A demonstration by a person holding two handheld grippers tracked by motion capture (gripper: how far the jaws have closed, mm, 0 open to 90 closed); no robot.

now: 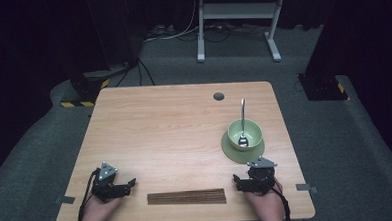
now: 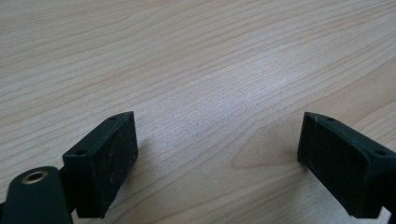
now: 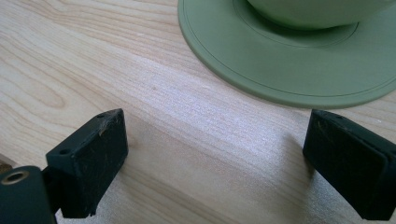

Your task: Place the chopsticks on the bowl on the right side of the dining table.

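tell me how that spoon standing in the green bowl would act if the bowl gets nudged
The spoon leans loosely on the green bowl's rim, so it would probably slide or clatter. It looks metal: likely stiff and slippery. The bowl sits on a plate and may skid.

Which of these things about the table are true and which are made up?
1. The spoon stands in the green bowl. True.
2. The bowl sits straight on the wood. False: it sits on a green plate.
3. The left tongs are squeezing the brown sticks. False: their jaws are open over bare table, with nothing between them.
4. The brown sticks lie near the table's front edge, between the two hands. True.
5. The right tongs are open, just in front of the plate. True.
6. The spoon's handle lies flat on the table. False: it leans up out of the bowl.
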